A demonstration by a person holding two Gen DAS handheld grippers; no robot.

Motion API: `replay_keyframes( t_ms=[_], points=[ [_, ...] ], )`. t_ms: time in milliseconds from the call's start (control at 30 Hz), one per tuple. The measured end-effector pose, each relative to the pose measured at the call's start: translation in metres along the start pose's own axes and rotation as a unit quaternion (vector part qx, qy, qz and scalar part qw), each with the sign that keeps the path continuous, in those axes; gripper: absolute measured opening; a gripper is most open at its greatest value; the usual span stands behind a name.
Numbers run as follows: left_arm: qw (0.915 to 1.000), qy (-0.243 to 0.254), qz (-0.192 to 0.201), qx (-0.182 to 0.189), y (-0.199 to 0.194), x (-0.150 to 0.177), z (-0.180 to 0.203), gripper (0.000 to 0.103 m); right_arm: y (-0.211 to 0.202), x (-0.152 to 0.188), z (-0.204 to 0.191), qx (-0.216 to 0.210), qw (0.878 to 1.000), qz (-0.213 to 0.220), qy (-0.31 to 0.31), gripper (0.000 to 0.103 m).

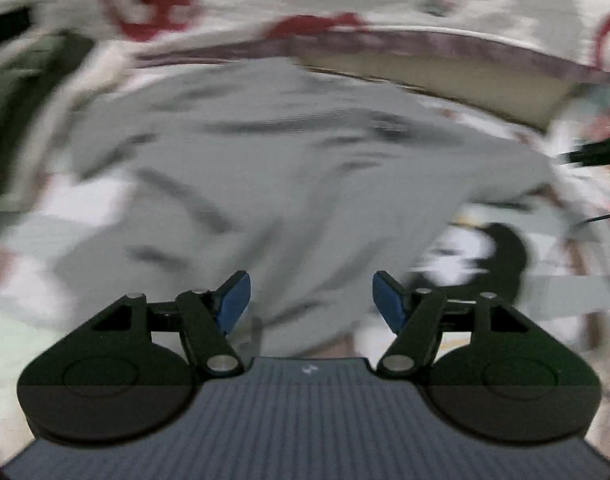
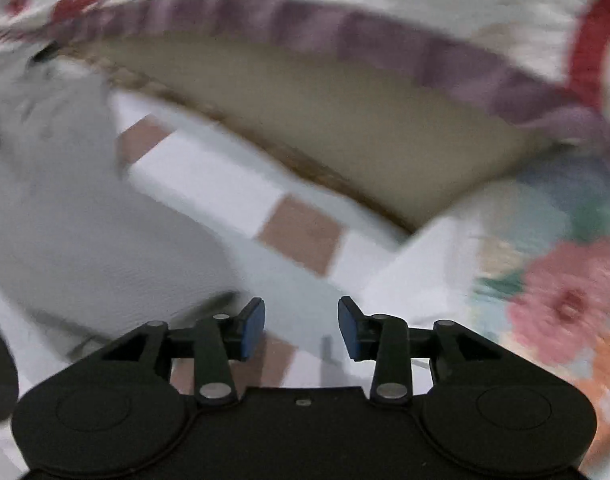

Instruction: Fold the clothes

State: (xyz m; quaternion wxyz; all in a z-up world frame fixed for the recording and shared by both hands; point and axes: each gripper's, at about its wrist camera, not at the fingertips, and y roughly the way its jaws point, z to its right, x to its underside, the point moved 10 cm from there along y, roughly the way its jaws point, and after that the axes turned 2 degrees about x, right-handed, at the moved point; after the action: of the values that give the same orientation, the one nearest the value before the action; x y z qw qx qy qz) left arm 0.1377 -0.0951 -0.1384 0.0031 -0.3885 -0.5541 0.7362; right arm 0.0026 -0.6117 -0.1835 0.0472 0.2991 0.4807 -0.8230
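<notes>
A light grey garment [image 1: 289,184] lies spread and creased on a white sheet with pink squares; the left wrist view is blurred by motion. My left gripper [image 1: 311,300] is open and empty just above the garment's near edge. In the right wrist view the same garment [image 2: 65,208] lies at the left. My right gripper [image 2: 301,328] is open and empty over the bare sheet [image 2: 225,184], to the right of the garment. Part of the right gripper [image 1: 593,152] shows at the right edge of the left wrist view.
A white quilt with red flowers and a mauve border [image 2: 385,36] is turned up behind, showing its beige underside [image 2: 345,128]. A floral cloth [image 2: 565,280] lies at the right. A dark green garment [image 1: 9,120] lies at the left. A black-and-white item [image 1: 489,252] lies by the grey garment.
</notes>
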Motion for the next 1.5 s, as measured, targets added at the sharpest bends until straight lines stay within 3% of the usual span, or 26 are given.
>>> replay_keyframes(
  t_ms=[100, 167, 267, 333, 400, 533, 600, 633, 667, 767, 833, 867, 967, 1067, 1133, 1200, 1233, 1300, 1333, 1400, 1500],
  points=[
    [0.9948, -0.019, -0.014, -0.099, -0.014, 0.005, -0.067, 0.067, -0.030, -0.028, 0.011, 0.002, 1.000, 0.012, 0.027, 0.046],
    [0.9909, -0.040, -0.019, -0.127, -0.020, 0.006, -0.102, 0.067, -0.058, -0.053, 0.013, -0.008, 0.998, 0.038, 0.047, 0.047],
    [0.9922, -0.098, -0.007, -0.077, -0.018, 0.001, -0.125, 0.070, -0.102, -0.089, -0.020, -0.083, 0.992, 0.079, 0.044, 0.048],
    [0.9883, -0.148, -0.005, -0.034, -0.009, -0.002, -0.134, 0.071, -0.134, -0.106, -0.055, -0.149, 0.983, 0.098, 0.042, 0.051],
    [0.9831, -0.181, -0.002, -0.028, 0.001, -0.005, -0.143, 0.070, -0.163, -0.119, -0.104, -0.241, 0.963, 0.106, 0.049, 0.052],
    [0.9784, -0.174, 0.016, -0.110, 0.020, 0.001, -0.163, 0.070, -0.211, -0.124, -0.201, -0.414, 0.904, 0.086, 0.069, 0.055],
    [0.9775, -0.170, 0.015, -0.124, 0.027, 0.012, -0.169, 0.070, -0.221, -0.117, -0.245, -0.467, 0.878, 0.074, 0.069, 0.058],
    [0.9776, -0.175, 0.009, -0.116, 0.028, 0.017, -0.169, 0.070, -0.222, -0.109, -0.264, -0.477, 0.874, 0.072, 0.059, 0.060],
    [0.9776, -0.180, 0.002, -0.109, 0.030, 0.022, -0.169, 0.071, -0.218, -0.101, -0.284, -0.478, 0.874, 0.072, 0.043, 0.060],
    [0.9768, -0.195, -0.017, -0.086, 0.035, 0.036, -0.170, 0.071, -0.183, -0.066, -0.333, -0.438, 0.897, 0.056, -0.017, 0.059],
    [0.9761, -0.205, -0.026, -0.069, 0.037, 0.042, -0.169, 0.072, -0.152, -0.044, -0.349, -0.413, 0.910, 0.014, -0.038, 0.059],
    [0.9763, -0.208, -0.024, -0.055, 0.039, 0.040, -0.166, 0.075, -0.141, -0.035, -0.354, -0.412, 0.910, -0.011, -0.040, 0.059],
    [0.9778, -0.202, -0.040, -0.036, 0.049, 0.040, -0.155, 0.077, -0.120, -0.020, -0.354, -0.418, 0.906, -0.071, -0.005, 0.059],
    [0.9787, -0.189, -0.061, -0.051, 0.060, 0.047, -0.150, 0.080, -0.108, -0.003, -0.356, -0.438, 0.890, -0.122, 0.046, 0.059],
    [0.9797, -0.178, -0.073, -0.057, 0.066, 0.051, -0.147, 0.081, -0.104, 0.008, -0.361, -0.447, 0.881, -0.146, 0.061, 0.059],
    [0.9808, -0.172, -0.085, -0.036, 0.072, 0.052, -0.142, 0.081, -0.105, 0.017, -0.365, -0.455, 0.874, -0.159, 0.066, 0.059],
    [0.9816, -0.166, -0.092, -0.022, 0.074, 0.053, -0.138, 0.075, -0.106, 0.021, -0.368, -0.458, 0.871, -0.162, 0.067, 0.059],
    [0.9844, -0.151, -0.089, -0.011, 0.074, 0.052, -0.133, 0.038, -0.109, 0.026, -0.375, -0.460, 0.872, -0.160, 0.055, 0.059],
    [0.9861, -0.143, -0.083, -0.018, 0.072, 0.050, -0.133, 0.013, -0.112, 0.027, -0.377, -0.460, 0.873, -0.156, 0.046, 0.059],
    [0.9896, -0.118, -0.064, -0.051, 0.064, 0.045, -0.136, 0.010, -0.119, 0.029, -0.384, -0.461, 0.876, -0.141, 0.019, 0.059],
    [0.9902, -0.136, -0.016, -0.028, 0.047, 0.030, -0.140, 0.008, -0.137, 0.025, -0.397, -0.443, 0.892, -0.075, -0.050, 0.058]
  ],
)
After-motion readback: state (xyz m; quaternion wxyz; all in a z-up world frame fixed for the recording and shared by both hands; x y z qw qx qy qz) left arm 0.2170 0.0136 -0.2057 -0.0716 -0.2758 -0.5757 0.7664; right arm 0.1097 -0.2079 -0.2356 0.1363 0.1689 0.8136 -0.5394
